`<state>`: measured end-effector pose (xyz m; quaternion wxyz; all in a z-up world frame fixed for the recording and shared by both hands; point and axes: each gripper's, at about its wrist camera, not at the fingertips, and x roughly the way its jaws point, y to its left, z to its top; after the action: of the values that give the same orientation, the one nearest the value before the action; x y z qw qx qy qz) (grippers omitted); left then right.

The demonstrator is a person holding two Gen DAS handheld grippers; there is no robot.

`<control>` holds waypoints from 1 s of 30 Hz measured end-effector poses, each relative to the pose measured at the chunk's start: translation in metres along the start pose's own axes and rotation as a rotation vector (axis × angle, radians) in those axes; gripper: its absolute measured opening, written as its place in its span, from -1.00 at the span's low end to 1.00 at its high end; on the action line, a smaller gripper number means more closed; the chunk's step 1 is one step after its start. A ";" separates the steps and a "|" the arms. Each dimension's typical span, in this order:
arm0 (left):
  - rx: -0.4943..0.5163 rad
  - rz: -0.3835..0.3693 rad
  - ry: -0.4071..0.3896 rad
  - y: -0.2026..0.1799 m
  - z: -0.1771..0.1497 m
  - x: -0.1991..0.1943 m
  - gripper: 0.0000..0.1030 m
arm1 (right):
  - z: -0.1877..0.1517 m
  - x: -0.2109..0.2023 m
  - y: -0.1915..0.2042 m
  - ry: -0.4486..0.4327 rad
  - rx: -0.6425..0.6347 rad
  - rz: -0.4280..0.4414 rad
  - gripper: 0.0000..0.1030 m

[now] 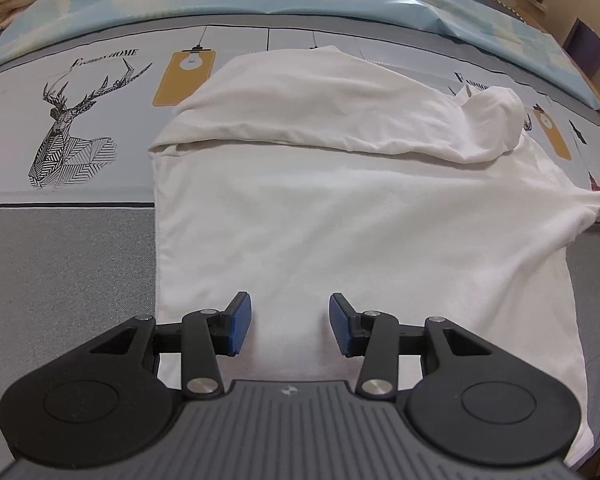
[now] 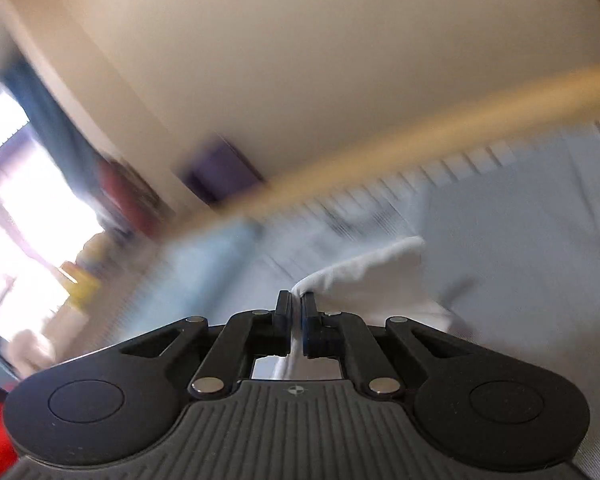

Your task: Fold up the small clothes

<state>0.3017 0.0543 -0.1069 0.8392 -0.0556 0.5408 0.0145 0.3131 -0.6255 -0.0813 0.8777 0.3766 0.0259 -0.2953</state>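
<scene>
Your white shirt [image 1: 340, 208] spread on the grey deer-print bedspread [image 1: 68, 120], far edge folded over, your left gripper [image 1: 290, 322] half open above its near hem, gripping nothing, your right gripper [image 2: 297, 312] pinched on a white fold, cream wall [image 2: 300, 60] blurred behind.

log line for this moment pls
left gripper: open over shirt | right gripper: shut on shirt | bed

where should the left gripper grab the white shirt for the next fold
Probably the white shirt along its near hem, just below the open left gripper, coming down from above: that edge lies flat and free. The right gripper already pinches a sleeve.
</scene>
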 end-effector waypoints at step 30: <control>-0.091 0.000 -0.204 0.035 0.007 -0.046 -0.05 | -0.104 -0.038 0.116 0.354 -0.432 0.151 -0.85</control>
<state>0.2860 0.0915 -0.0648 0.8864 -0.0918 0.4515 0.0447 0.3626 -0.4731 -0.0705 0.9389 0.2274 0.2128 -0.1464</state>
